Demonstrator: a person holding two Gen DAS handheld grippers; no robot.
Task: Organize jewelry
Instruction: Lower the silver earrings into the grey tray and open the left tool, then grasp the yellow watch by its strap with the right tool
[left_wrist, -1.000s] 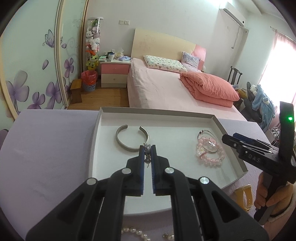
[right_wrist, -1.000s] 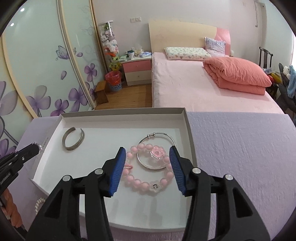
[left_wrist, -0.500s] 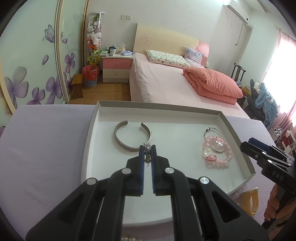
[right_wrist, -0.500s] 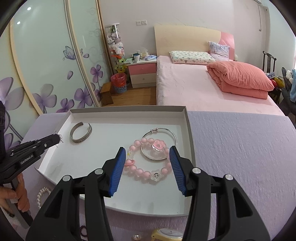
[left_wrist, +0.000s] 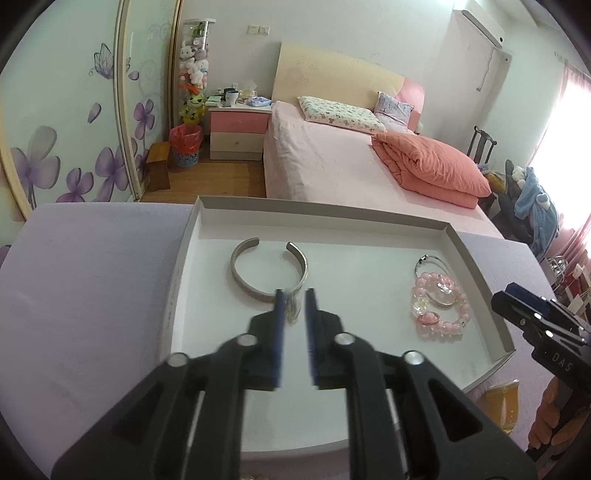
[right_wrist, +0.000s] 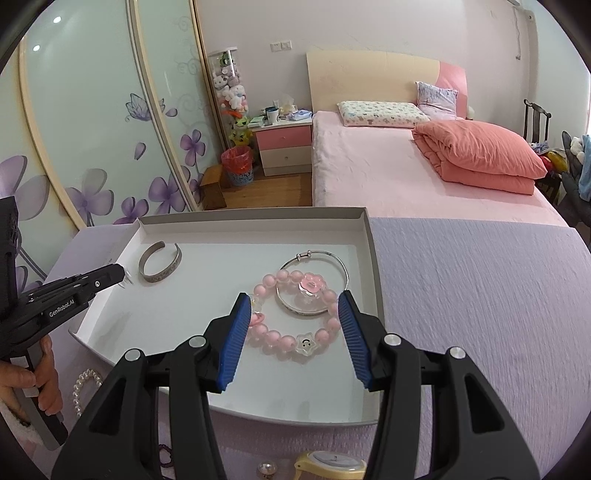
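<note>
Bedroom, lavender tabletop (right_wrist: 461, 295), white tray (right_wrist: 371, 258) on it. From left we see: pearl strand (right_wrist: 83, 387) on table outside tray; left gripper (left_wrist: 294, 295) jaws slightly parted, small silver piece (left_wrist: 291, 312) between pads, grip unclear; silver cuff (left_wrist: 267, 271) just beyond tips; right gripper (right_wrist: 295, 306) jaws spread wide over pink bead bracelet (right_wrist: 291, 332), which overlaps thin silver bangle (right_wrist: 314, 280). Yellow watch (right_wrist: 330, 463) at near edge.

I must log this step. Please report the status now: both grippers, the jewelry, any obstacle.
Left gripper part open over tray, small earring between its fingers. Right gripper open above pink bead bracelet. Silver cuff close ahead of left gripper.
</note>
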